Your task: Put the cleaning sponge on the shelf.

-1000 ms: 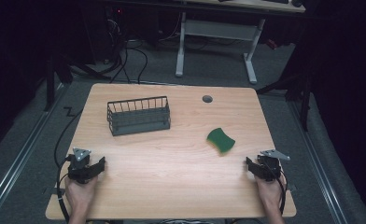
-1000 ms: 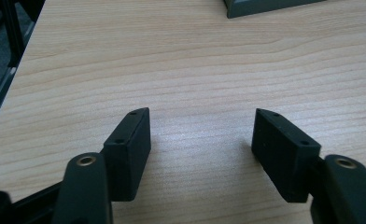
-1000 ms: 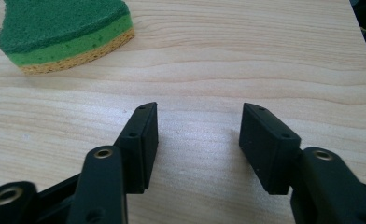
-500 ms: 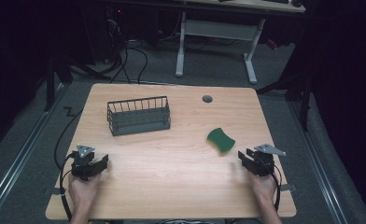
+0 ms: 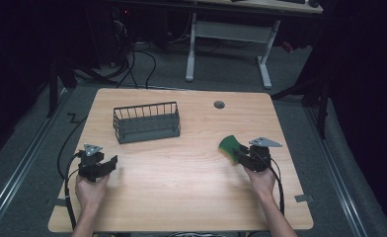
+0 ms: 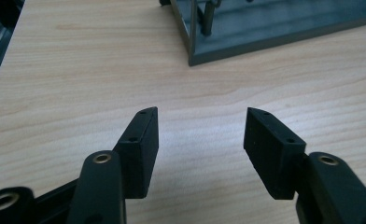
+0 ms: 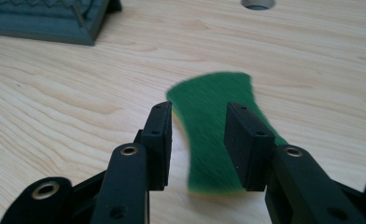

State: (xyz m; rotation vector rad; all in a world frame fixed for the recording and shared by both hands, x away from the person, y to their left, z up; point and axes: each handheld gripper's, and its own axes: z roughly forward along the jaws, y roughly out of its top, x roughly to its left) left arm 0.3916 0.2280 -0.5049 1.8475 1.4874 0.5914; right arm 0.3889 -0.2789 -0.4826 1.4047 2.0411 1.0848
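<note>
A green sponge (image 5: 227, 144) with a yellow underside lies flat on the wooden table (image 5: 181, 197) at the right. My right gripper (image 5: 240, 155) hovers over the sponge's near end. In the right gripper view the sponge (image 7: 214, 116) shows through the gap of the right gripper (image 7: 197, 135). The jaws have just been closing, but the pads do not press on it. My left gripper (image 5: 113, 162) is held low at the table's left. In the left gripper view its jaws have also been closing a little, and the left gripper (image 6: 200, 135) stands open over bare wood.
A dark wire basket (image 5: 147, 129) stands at the back left of the table, ahead of the left gripper (image 6: 265, 32). A round cable hole (image 5: 219, 104) sits near the far edge. Cables trail off both hands toward the front edge.
The right hand has moved left and forward, from the table's right edge onto the sponge's near end, and its jaws have narrowed. The left hand has crept slightly forward.
</note>
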